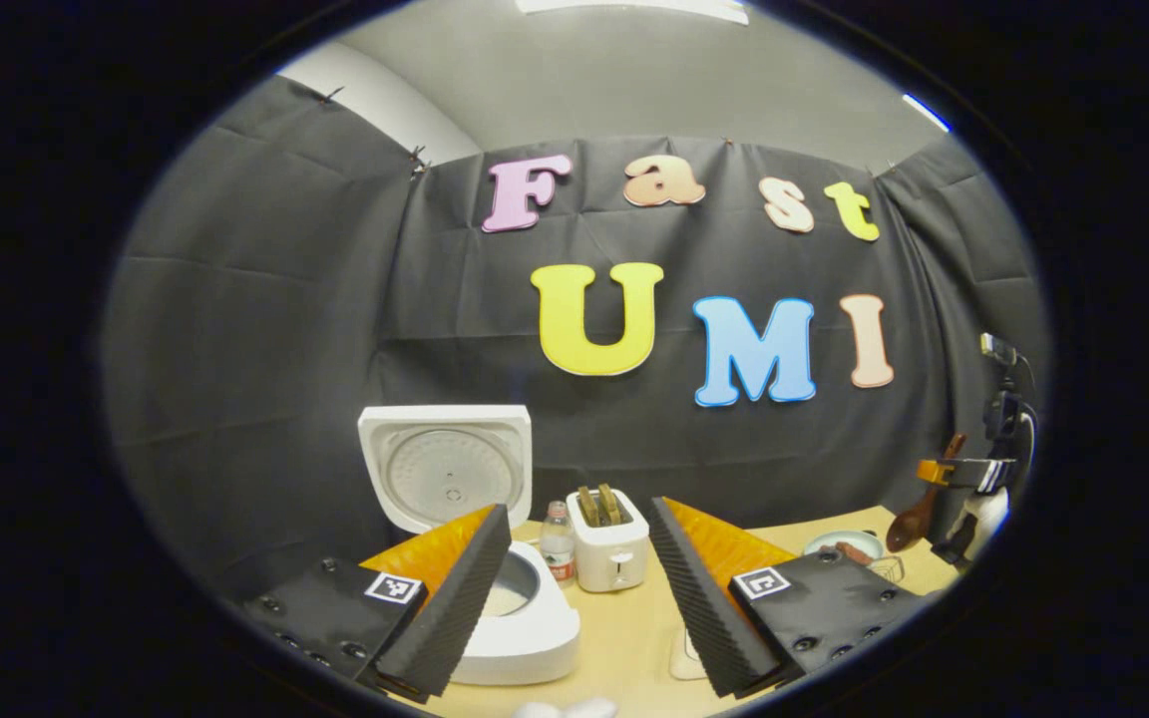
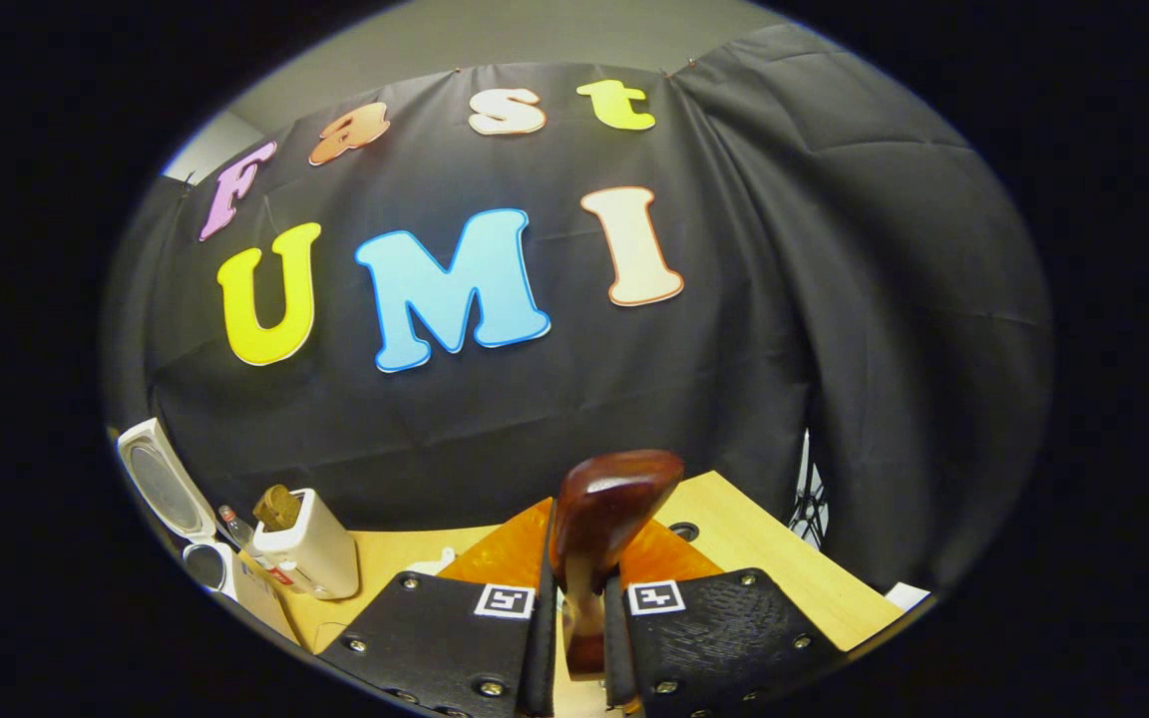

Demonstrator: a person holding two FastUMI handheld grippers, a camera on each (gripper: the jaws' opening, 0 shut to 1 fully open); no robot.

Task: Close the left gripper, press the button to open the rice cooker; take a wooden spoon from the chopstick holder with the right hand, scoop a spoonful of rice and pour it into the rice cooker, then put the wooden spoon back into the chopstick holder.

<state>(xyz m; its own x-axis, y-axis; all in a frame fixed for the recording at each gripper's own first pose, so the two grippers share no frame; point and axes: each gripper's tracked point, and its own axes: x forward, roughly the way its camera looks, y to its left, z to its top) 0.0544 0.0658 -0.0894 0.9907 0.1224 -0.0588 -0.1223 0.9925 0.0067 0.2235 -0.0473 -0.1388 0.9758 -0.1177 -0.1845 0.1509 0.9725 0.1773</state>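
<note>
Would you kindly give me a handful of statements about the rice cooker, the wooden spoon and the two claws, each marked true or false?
1. The rice cooker has its lid raised. True.
2. The right claw is empty. False: it is shut on the wooden spoon, whose handle sits between both fingers.
3. The left claw is open. True: its fingers stand well apart with nothing between them.
4. The toaster is empty. False: slices of bread stick up from its slots.
5. A small bottle stands between the rice cooker and the toaster. True.
</note>
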